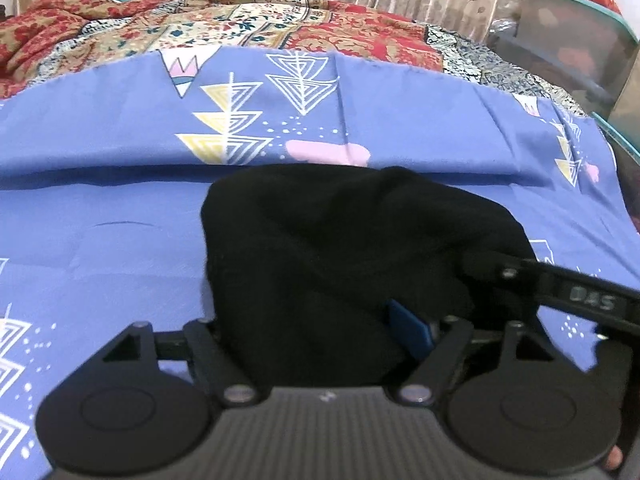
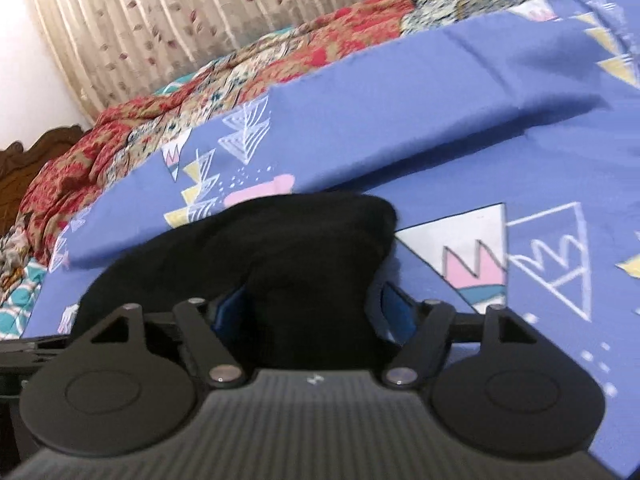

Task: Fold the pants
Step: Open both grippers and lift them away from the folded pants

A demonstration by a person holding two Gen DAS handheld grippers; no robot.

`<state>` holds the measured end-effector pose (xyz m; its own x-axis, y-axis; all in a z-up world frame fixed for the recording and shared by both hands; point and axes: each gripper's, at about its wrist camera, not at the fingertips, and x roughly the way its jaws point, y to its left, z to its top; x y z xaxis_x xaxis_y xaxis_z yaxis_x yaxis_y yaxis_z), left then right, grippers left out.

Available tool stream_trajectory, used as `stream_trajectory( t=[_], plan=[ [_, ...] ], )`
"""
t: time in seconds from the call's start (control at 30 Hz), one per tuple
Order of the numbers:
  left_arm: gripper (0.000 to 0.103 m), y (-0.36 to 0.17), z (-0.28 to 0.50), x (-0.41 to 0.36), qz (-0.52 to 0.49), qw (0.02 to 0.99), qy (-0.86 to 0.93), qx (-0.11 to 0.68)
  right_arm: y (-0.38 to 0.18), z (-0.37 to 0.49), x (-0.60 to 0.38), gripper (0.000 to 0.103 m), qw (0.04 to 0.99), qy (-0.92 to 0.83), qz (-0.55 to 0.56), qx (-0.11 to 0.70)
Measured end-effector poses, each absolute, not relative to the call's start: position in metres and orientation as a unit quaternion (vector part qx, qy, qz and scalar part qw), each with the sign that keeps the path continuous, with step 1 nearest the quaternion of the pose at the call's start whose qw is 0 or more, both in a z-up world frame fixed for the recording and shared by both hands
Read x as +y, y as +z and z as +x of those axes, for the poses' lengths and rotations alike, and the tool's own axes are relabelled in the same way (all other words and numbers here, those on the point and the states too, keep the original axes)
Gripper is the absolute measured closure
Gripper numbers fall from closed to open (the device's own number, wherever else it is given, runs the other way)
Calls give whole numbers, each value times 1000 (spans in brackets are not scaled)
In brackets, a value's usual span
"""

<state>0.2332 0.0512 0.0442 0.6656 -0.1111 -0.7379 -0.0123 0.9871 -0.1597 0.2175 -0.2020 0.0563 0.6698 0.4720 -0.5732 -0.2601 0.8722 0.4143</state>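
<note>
Black pants (image 1: 320, 264) already a compact folded bundle on the bed (image 1: 100, 248); both tools, left (image 1: 320, 332) and right (image 2: 308, 312), wide, fabric between, not gripped. Probably nearly done.

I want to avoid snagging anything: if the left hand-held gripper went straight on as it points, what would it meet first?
Most likely the black pants, already lying between the left hand-held gripper fingers; beyond them, the blue bedsheet.

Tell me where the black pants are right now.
The black pants lie bunched on the blue patterned bedsheet, low and central in both wrist views, between each gripper's fingers, just before the sheet's raised fold.
</note>
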Motion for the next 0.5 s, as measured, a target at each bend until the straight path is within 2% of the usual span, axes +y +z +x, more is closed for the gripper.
stream_trajectory(
  t=[0.2,0.5],
  plan=[
    [29,54,202,48,-75,909,-11,411,77,167,-218,28,911,182,159,335],
    [26,49,116,25,-51,904,6,423,81,73,-215,28,901,181,152,365]
  ],
)
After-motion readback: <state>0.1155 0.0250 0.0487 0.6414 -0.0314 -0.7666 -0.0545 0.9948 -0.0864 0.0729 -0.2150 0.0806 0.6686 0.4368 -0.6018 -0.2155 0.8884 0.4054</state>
